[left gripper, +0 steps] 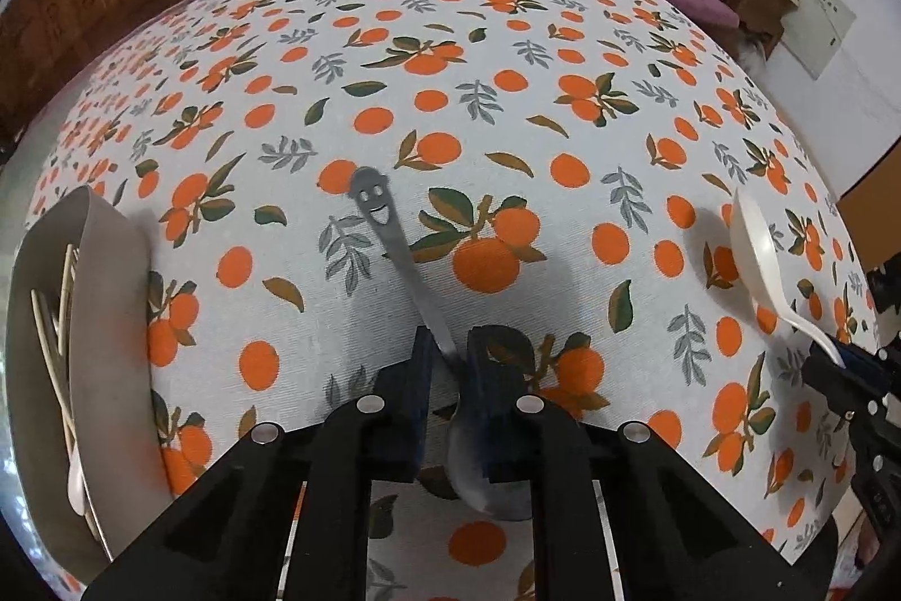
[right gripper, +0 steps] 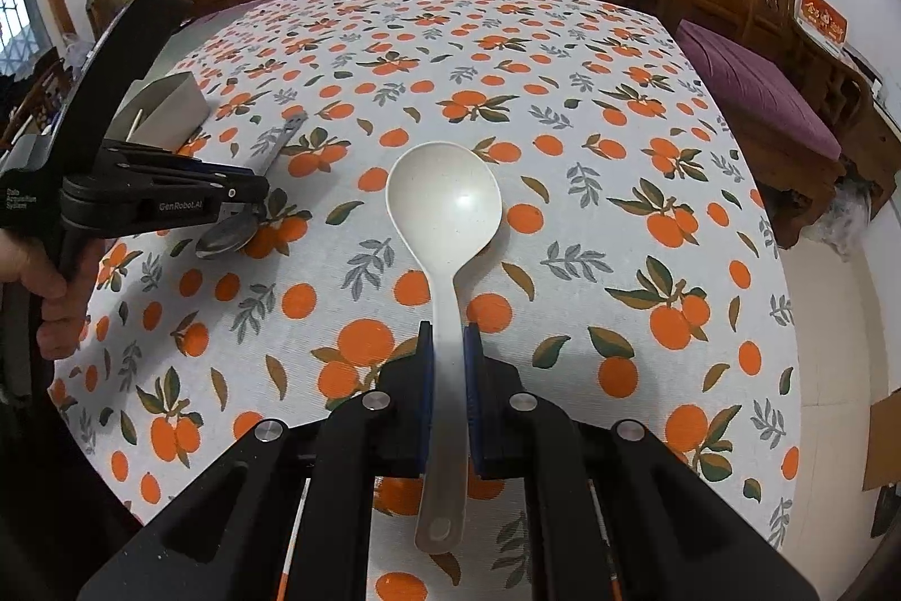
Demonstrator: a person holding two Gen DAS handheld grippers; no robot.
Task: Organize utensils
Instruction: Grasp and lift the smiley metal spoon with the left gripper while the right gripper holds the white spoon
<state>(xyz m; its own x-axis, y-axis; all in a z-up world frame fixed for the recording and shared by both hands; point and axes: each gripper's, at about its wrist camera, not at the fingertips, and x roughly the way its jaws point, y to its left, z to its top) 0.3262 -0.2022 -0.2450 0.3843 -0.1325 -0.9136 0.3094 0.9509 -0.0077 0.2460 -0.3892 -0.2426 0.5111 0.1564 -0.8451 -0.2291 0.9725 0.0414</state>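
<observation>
Clamping the neck of a metal spoon (left gripper: 394,240) that lies near the table's (left gripper: 507,9) middle, the left gripper (left gripper: 450,347) is nearly closed, while the right gripper (right gripper: 449,342) pinches a white ladle's (right gripper: 445,206) handle, and a grey tray (left gripper: 107,297) of utensils sits at the left edge.

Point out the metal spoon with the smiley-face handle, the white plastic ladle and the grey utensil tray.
Metal smiley-face spoon (left gripper: 374,201): left wrist view, handle end.
White plastic ladle (right gripper: 445,201): right wrist view, bowl.
Grey utensil tray (left gripper: 110,297): left wrist view, side wall.
</observation>
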